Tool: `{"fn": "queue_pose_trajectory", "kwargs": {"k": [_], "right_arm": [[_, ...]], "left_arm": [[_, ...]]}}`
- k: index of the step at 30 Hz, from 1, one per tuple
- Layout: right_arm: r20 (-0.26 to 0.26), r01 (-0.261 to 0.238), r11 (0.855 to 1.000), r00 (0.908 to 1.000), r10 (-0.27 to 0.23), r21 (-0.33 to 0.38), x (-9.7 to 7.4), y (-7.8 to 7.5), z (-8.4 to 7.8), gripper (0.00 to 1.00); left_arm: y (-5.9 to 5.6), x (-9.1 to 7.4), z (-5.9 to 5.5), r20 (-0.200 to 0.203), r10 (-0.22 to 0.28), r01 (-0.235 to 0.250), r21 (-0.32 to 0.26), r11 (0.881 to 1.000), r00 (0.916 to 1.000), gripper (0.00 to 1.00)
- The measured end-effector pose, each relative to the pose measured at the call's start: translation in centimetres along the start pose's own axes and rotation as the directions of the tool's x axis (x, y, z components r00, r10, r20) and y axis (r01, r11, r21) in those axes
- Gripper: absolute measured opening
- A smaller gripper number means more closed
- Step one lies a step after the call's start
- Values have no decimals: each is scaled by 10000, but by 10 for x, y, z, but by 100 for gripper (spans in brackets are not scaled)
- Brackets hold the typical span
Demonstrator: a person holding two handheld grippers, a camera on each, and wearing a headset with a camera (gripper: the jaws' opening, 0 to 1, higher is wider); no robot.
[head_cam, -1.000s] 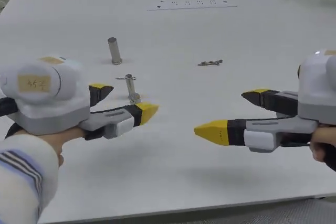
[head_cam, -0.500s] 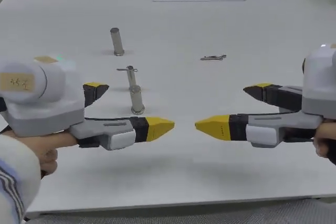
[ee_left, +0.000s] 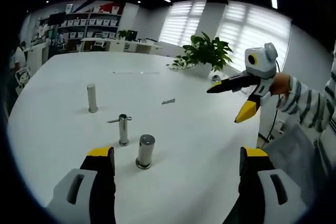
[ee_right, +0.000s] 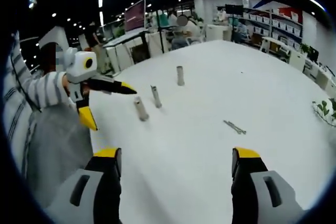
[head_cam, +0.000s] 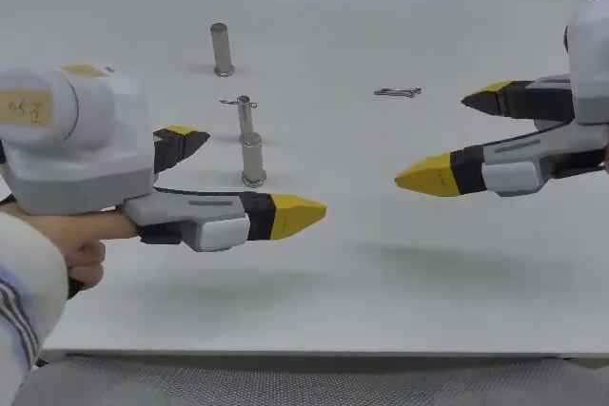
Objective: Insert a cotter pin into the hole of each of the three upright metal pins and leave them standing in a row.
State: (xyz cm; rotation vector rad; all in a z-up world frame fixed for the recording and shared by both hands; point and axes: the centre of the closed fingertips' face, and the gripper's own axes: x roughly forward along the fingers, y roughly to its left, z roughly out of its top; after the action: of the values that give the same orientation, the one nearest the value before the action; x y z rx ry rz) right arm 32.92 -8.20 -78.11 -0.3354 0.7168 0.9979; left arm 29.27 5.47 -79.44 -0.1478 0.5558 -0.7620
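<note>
White table [head_cam: 381,273] carries three upright metal pins in a row, centre left of the head view. The middle pin [head_cam: 245,121] already holds a cotter pin [head_cam: 231,102]; the far pin [head_cam: 222,48] and near pin [head_cam: 252,159] are bare. A loose cotter pin [head_cam: 398,92] lies right of them. The left tool [head_cam: 259,172], jaws apart, hovers beside the near pin, probably to steady it. The right tool [head_cam: 433,138], jaws apart and empty, sits nearest the loose cotter pin, probably to fetch it.

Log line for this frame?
left gripper open, empty | right gripper open, empty | far pin bare | middle pin cottered | near pin bare | loose cotter on table
</note>
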Motion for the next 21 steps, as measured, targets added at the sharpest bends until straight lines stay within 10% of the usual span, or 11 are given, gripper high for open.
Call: {"fn": "queue_pose_trajectory", "kwargs": {"k": [8,13,21], "right_arm": [[-1305,-747,9848,9900,543,-1568,10,-26,4,81],[-1341,-1750,9779,9781,1593,-1148,28,-37,13,71],[-1981,-2227,9632,9613,1913,-1504,53,-56,13,68]], "left_arm": [[2,-5,-2,-127,170,-170,2,9999,9998,99],[-3,-5,-5,-224,-42,39,-139,9999,9997,99],[-5,-1,-8,-360,-24,13,-299,9996,9993,96]]}}
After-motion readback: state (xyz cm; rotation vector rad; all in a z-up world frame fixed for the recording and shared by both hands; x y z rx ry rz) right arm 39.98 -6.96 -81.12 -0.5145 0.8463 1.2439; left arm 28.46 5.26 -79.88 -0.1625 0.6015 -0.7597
